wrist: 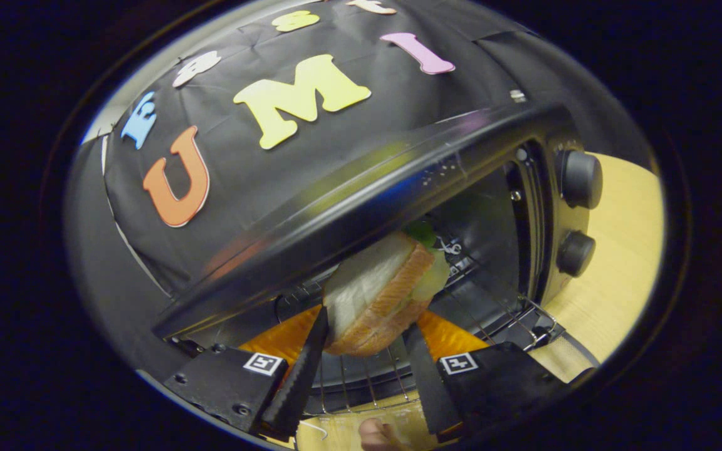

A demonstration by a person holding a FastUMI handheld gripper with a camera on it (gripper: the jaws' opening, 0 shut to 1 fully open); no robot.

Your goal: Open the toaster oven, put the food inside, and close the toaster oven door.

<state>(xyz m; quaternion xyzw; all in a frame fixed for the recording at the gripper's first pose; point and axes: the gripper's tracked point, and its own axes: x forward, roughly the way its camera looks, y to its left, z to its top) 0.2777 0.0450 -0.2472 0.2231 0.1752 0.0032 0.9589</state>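
Toaster oven [361,200] open. Hand-held gripper [364,351] pinching the sandwich [376,291] between both fingers, at 12 o'clock over the wire rack [361,379]. Remaining, by judgement: release sandwich, withdraw, close door.

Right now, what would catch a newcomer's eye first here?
A sandwich sits between the claw's fingers, which appear to press its sides, over the wire rack at the mouth of the open toaster oven. Two knobs line the oven's front panel, beside the wooden table.
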